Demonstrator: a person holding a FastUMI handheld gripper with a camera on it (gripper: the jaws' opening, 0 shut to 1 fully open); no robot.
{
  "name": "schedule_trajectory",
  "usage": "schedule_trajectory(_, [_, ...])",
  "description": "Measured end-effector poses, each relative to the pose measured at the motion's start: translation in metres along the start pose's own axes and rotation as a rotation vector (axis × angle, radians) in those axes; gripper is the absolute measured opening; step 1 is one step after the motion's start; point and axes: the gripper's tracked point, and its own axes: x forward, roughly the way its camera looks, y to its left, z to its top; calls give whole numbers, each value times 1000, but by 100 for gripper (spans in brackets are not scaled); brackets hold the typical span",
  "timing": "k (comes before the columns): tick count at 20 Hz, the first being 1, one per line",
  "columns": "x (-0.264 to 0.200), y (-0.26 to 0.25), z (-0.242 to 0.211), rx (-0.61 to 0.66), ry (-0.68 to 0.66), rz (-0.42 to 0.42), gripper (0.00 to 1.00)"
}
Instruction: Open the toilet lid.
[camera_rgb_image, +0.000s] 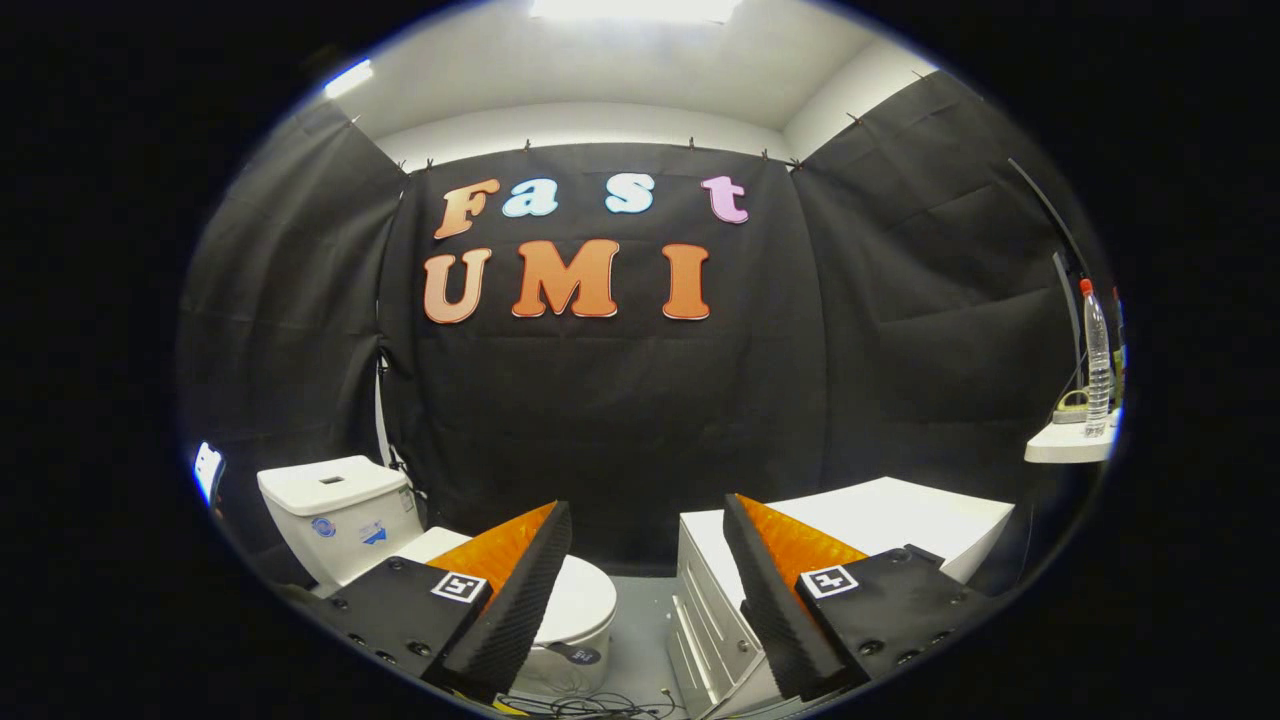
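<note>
Gripper view
Hand-held gripper (648, 525): fingers spread wide, nothing between them, raised above the toilet and touching no object.
Toilet (575, 610): white, on the floor against the booth wall; bowl partly hidden behind the left finger.
Toilet lid (583, 592): down, lying flat on the bowl; visible just right of the left finger, extending into the gap between both fingers.
Tank (335, 510): white, upright, behind the toilet bowl to its left; flush button on top, stickers on the front face.
Cabinet (715, 605): white, right of the toilet, separated from it by a strip of floor; right finger overlaps its top.
Floor (640, 625): grey, visible between the toilet and the cabinet.
Cables (590, 705): dark, loose on the floor in front of the toilet.
Shelf (1065, 445): white, well right of the toilet and higher up.
Bottle (1097, 355): clear, red cap, upright on the shelf.
</note>
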Motion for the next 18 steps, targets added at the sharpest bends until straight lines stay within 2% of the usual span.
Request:
schedule_trajectory(3, [0, 2, 3, 4, 0, -22, 98])
schedule_trajectory(8, [15, 37, 23, 49, -35, -13, 98])
schedule_trajectory(12, [27, 65, 17, 98, -53, -17, 98])
schedule_trajectory(16, [34, 106, -20, 276, -12, 42, 98])
schedule_trajectory(18, [30, 116, -53, 353, 70, 43, 98])
